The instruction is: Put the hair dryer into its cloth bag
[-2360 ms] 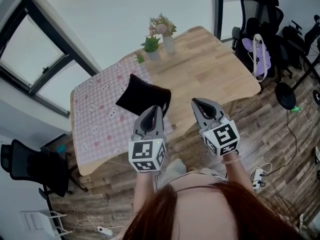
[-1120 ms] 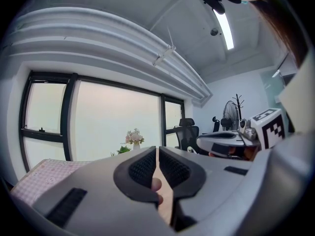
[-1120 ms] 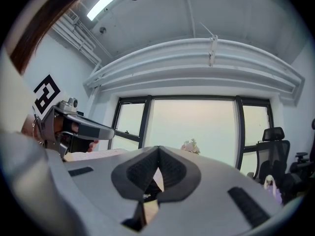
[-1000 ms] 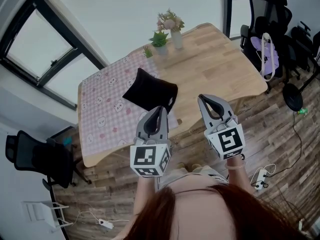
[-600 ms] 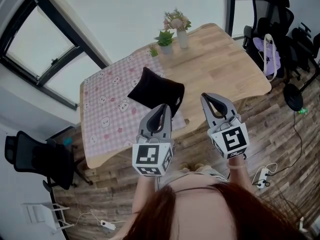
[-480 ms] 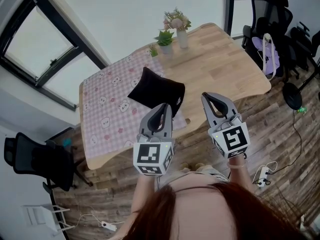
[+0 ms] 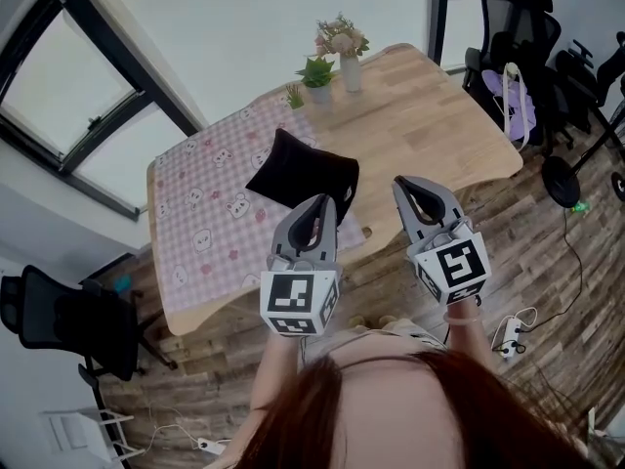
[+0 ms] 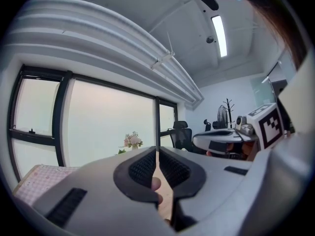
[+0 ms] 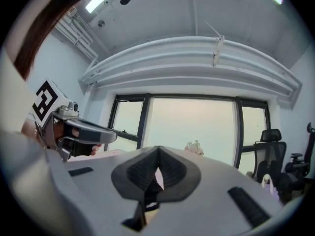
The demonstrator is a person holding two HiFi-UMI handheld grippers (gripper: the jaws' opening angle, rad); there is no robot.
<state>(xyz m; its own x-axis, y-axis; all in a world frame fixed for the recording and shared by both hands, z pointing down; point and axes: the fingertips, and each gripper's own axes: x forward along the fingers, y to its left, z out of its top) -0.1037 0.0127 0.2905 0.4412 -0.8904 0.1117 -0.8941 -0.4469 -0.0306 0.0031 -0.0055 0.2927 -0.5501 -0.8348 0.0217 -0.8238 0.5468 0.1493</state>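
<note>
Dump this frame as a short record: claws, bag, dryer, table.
left claw: shut, empty, raised, touching nothing
right claw: shut, empty, raised beside the left one
bag: black, lying on the checked cloth, untouched
dryer: not in view
table: wood, cloth over its left part
far edge: vase of flowers, plant in a pot

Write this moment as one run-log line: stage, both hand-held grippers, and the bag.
stage: before any grasp | left hand-held gripper: shut, empty | right hand-held gripper: shut, empty | black cloth bag: lying on checked cloth, untouched
</note>
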